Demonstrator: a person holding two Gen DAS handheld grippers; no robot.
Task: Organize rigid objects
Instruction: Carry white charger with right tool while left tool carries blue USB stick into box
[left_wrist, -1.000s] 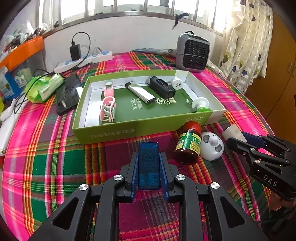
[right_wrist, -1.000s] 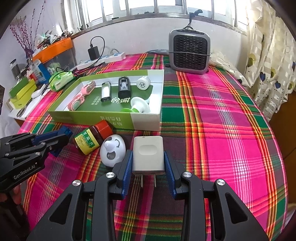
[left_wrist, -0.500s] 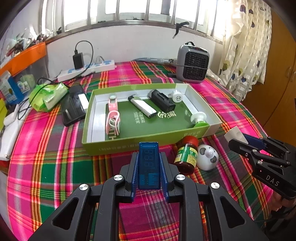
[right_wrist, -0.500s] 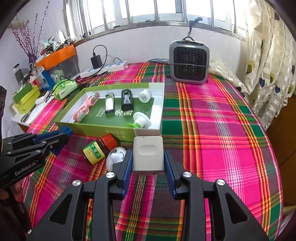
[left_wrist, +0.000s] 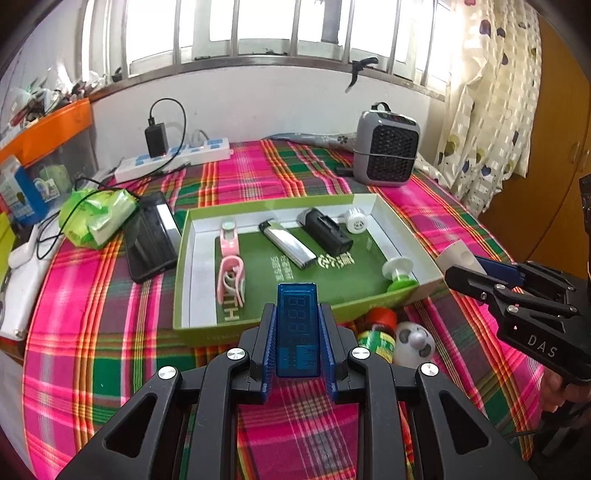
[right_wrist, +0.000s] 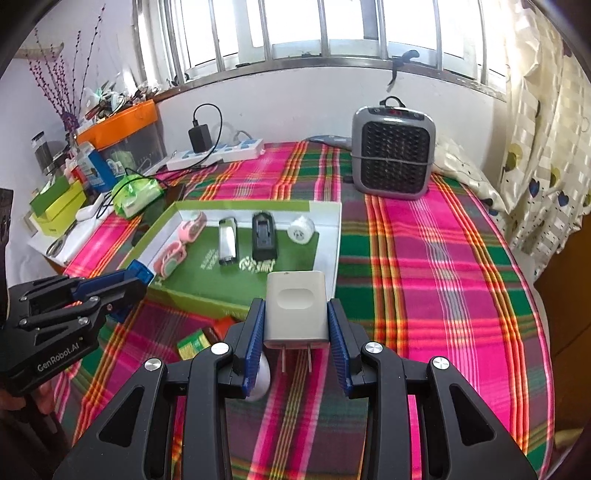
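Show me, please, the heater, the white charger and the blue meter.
heater (right_wrist: 392, 162), right wrist view, front grille.
white charger (right_wrist: 296, 306), right wrist view, its face.
blue meter (left_wrist: 297, 325), left wrist view, its display.

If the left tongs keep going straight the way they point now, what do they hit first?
Probably the near green wall of the shallow cardboard box. The left tongs, gripping a blue translucent display module, aim at it, though they look raised, so they might pass over the rim toward the pink clip.

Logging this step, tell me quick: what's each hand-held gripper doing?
Left hand-held gripper: closed on the blue meter.
Right hand-held gripper: closed on the white charger.
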